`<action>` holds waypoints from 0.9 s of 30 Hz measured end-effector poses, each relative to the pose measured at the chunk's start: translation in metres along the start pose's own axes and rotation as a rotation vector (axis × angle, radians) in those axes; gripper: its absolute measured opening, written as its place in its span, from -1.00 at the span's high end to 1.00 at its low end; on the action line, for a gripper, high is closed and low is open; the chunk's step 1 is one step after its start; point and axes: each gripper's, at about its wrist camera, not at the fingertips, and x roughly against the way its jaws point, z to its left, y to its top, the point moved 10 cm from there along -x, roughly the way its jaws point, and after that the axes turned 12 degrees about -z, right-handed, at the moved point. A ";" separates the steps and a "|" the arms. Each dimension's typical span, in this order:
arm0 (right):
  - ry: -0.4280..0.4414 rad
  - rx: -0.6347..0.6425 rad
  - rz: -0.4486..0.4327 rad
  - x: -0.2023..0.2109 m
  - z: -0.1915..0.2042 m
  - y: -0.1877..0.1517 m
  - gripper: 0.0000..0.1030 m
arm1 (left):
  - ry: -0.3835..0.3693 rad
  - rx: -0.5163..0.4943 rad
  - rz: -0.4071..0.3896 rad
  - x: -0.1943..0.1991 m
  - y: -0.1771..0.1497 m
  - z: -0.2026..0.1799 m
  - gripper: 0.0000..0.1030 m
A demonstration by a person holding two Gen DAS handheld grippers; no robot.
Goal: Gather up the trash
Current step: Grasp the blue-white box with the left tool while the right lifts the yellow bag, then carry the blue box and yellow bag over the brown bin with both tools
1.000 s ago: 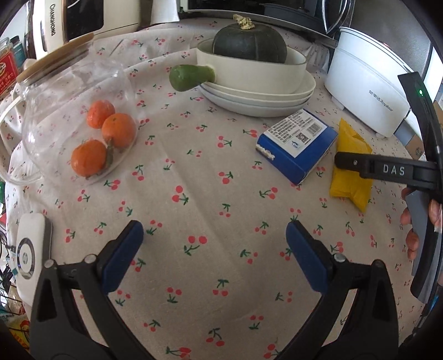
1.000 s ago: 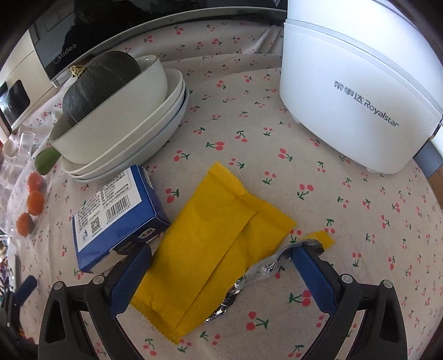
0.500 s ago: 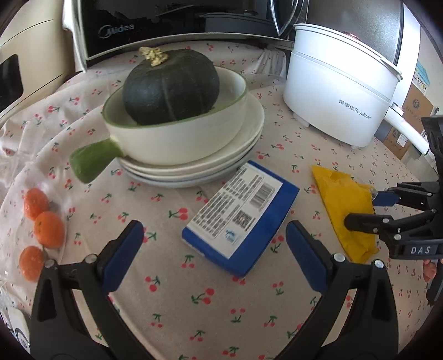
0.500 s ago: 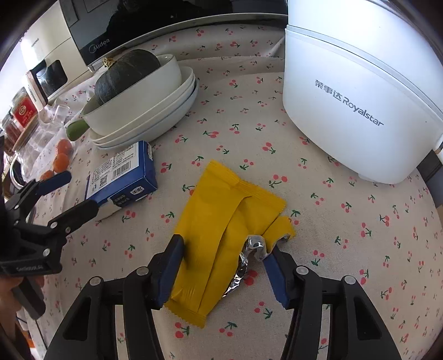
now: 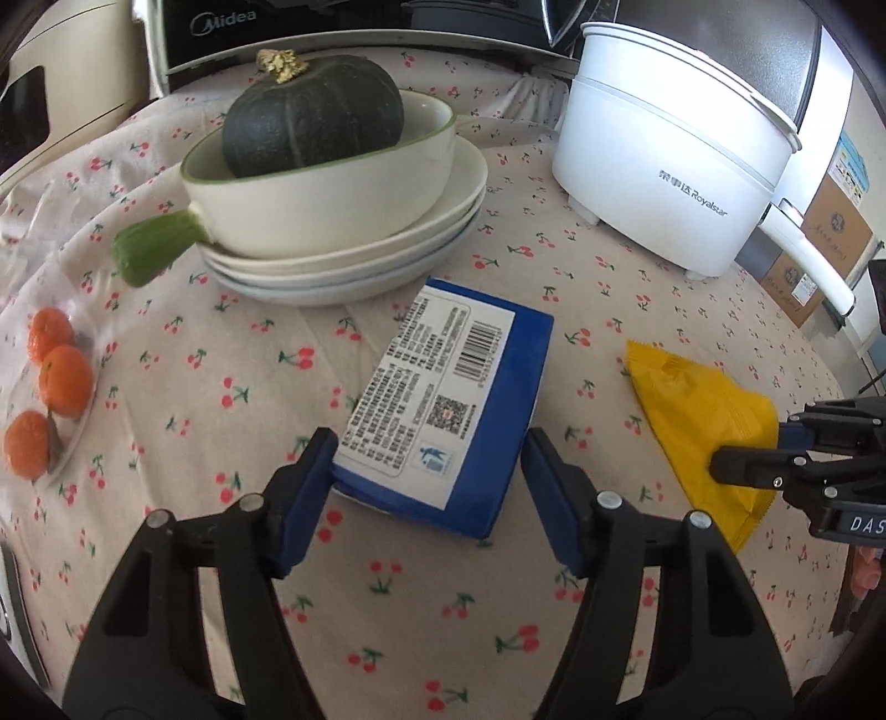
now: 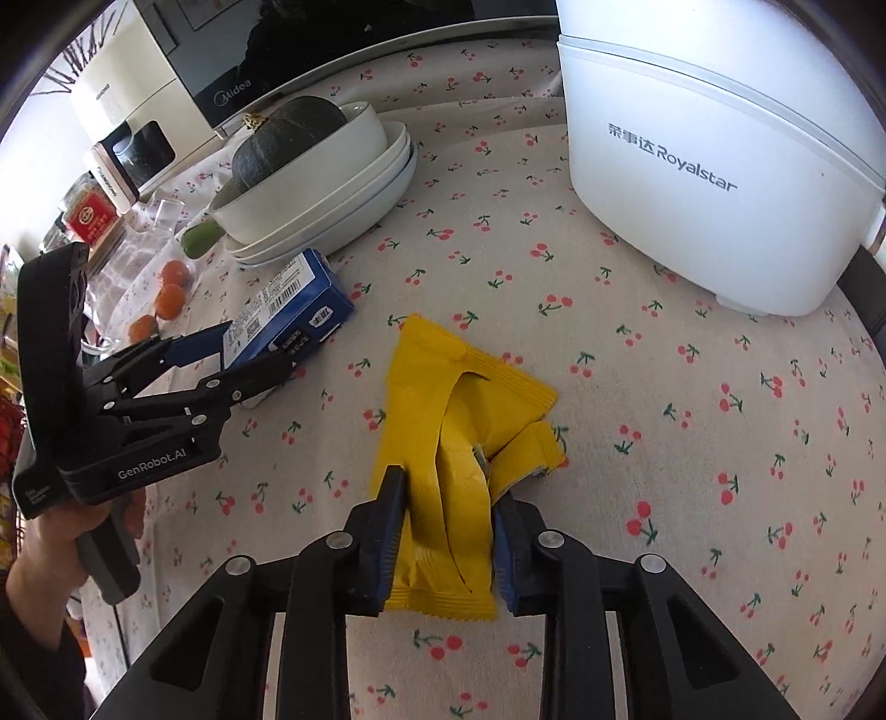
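Table covered by a cream cherry-print cloth [image 5: 232,387] — creased toward the back. Black Midea microwave [image 5: 232,27] and a cream appliance [image 6: 133,105] stand behind it. Cardboard boxes [image 5: 819,249] at far right, possibly on the floor. Bright daylight — source not visible.
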 end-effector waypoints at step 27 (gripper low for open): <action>-0.033 -0.158 -0.079 0.212 -0.018 -0.108 0.81 | -0.049 0.063 -0.014 0.203 -0.079 -0.124 -0.33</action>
